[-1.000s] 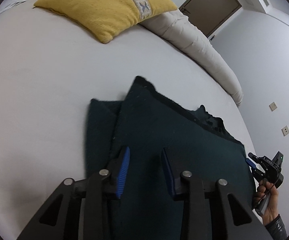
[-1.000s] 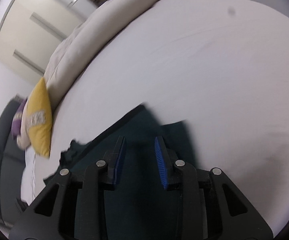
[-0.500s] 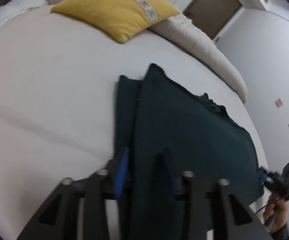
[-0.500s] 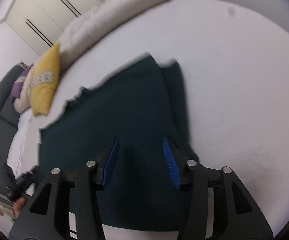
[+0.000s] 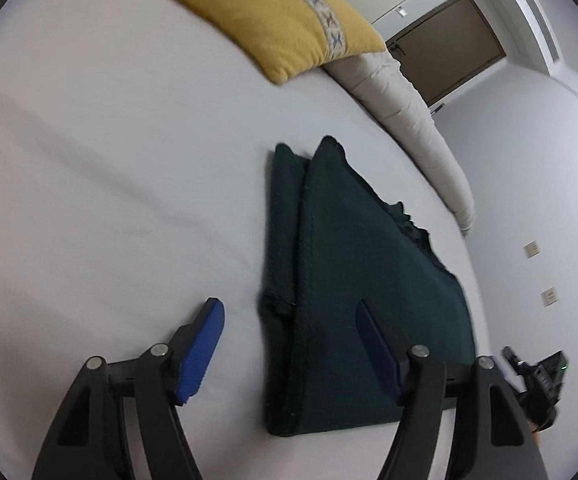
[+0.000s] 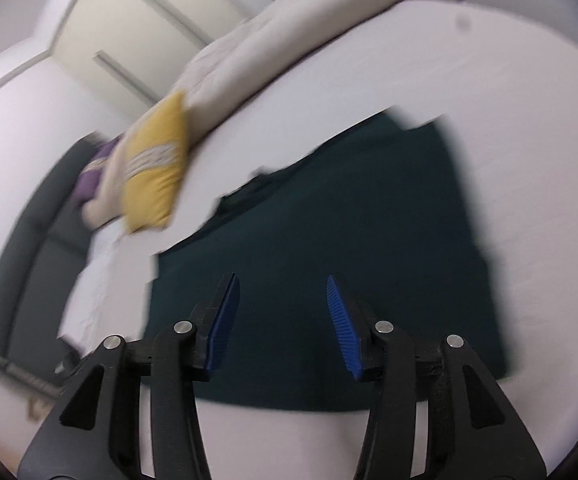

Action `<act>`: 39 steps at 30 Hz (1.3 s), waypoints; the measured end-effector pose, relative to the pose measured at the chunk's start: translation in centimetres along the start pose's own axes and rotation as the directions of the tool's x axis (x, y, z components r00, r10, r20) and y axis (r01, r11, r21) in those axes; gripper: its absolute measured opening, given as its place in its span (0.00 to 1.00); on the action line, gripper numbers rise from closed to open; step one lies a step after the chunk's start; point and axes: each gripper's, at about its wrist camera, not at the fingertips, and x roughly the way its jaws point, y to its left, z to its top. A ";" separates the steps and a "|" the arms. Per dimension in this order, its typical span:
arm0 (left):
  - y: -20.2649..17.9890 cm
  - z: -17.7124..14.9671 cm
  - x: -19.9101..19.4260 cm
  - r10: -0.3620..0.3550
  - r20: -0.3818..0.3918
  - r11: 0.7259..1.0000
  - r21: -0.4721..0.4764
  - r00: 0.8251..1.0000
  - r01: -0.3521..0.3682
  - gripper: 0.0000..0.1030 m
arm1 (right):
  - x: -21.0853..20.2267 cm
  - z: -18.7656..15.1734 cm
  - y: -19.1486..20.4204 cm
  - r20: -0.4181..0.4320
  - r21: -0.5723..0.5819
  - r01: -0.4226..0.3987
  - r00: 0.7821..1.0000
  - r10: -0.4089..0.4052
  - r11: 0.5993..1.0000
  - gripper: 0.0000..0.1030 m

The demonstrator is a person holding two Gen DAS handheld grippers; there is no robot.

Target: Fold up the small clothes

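A dark green garment (image 5: pixel 361 280) lies folded flat on the white bed sheet (image 5: pixel 109 200), with a narrower layer showing along its left edge. My left gripper (image 5: pixel 289 344) is open and empty, held above the garment's near left corner. My right gripper (image 6: pixel 281 320) is open and empty above the garment (image 6: pixel 349 232) near its front edge. The right gripper also shows at the far right of the left wrist view (image 5: pixel 537 376).
A yellow pillow (image 5: pixel 273 20) lies at the head of the bed, next to a rolled beige duvet (image 5: pixel 409 120) along the far edge. A dark sofa (image 6: pixel 29 248) stands beyond the bed. A brown door (image 5: pixel 449 52) is in the far wall.
Both grippers have drawn back from the garment and opened wider. The garment now lies flat and free on the sheet.
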 end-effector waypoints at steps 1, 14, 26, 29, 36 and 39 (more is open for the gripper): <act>0.0 0.1 0.1 -0.013 -0.005 1.000 -0.005 1.000 0.013 0.68 | 1.1 -0.6 1.0 -0.030 0.001 -0.048 0.998 0.048 0.999 0.43; 1.0 3.2 3.9 -0.212 -0.142 0.974 -0.111 0.967 0.198 0.73 | 11.9 -4.9 9.4 -0.245 0.114 -0.337 0.902 0.356 0.934 0.44; 0.8 3.3 4.8 -0.246 -0.195 0.967 -0.116 0.950 0.227 0.45 | 21.2 -7.8 14.1 -0.351 0.210 -0.327 0.854 0.383 0.921 0.44; 1.2 3.0 5.5 -0.234 -0.218 0.968 -0.141 0.947 0.206 0.21 | 22.3 -7.7 13.8 -0.347 0.224 -0.318 0.857 0.380 0.921 0.44; -0.3 3.1 3.9 -0.211 -0.178 0.976 -0.093 0.961 0.197 0.18 | 23.0 -6.3 12.9 -0.328 0.224 -0.292 0.876 0.354 0.930 0.42; -1.7 3.4 3.4 -0.193 -0.172 0.981 -0.063 0.966 0.185 0.17 | 23.5 -6.2 11.7 -0.328 0.264 -0.292 0.869 0.371 0.919 0.39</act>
